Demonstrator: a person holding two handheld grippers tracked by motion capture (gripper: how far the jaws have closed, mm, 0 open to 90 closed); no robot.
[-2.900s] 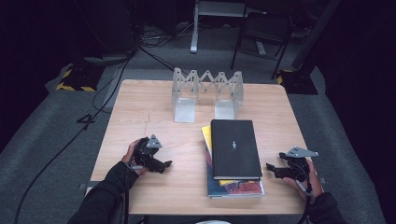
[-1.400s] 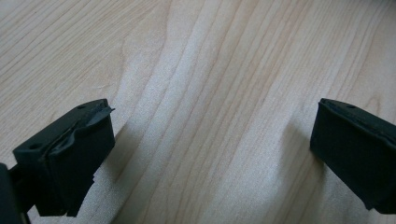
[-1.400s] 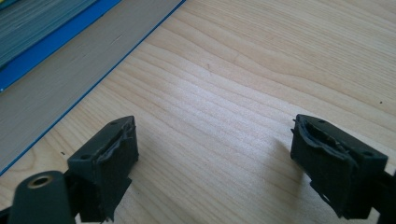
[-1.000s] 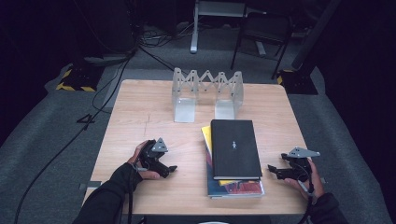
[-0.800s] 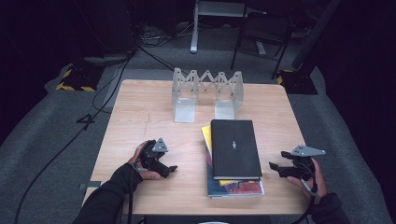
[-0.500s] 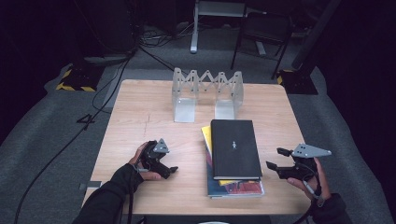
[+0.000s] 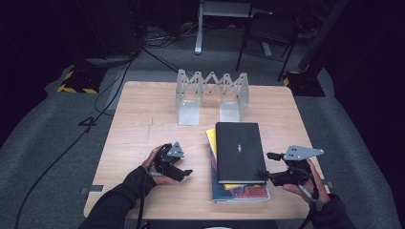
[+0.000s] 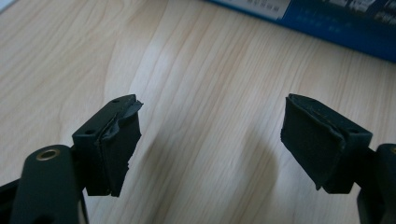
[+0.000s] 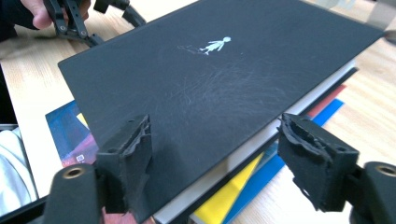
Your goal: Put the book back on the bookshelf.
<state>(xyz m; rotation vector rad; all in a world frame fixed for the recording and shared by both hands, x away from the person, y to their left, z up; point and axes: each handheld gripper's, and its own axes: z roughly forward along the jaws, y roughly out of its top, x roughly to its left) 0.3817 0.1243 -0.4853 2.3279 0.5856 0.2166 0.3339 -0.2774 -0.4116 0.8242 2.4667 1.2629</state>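
Black book (image 7: pixel 239 151) flat atop stack

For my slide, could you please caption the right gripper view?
Open right gripper approaching the black book atop a stack.

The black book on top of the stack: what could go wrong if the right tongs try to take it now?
1. The black book lies on thinner books; the open right tongs may pinch one of those too, or drag the stack.
2. A grip at one edge of so wide a book may let it tilt or slip.
3. The left tongs, whose jaws have just been closing on nothing, are over bare table, too far to steady the stack.
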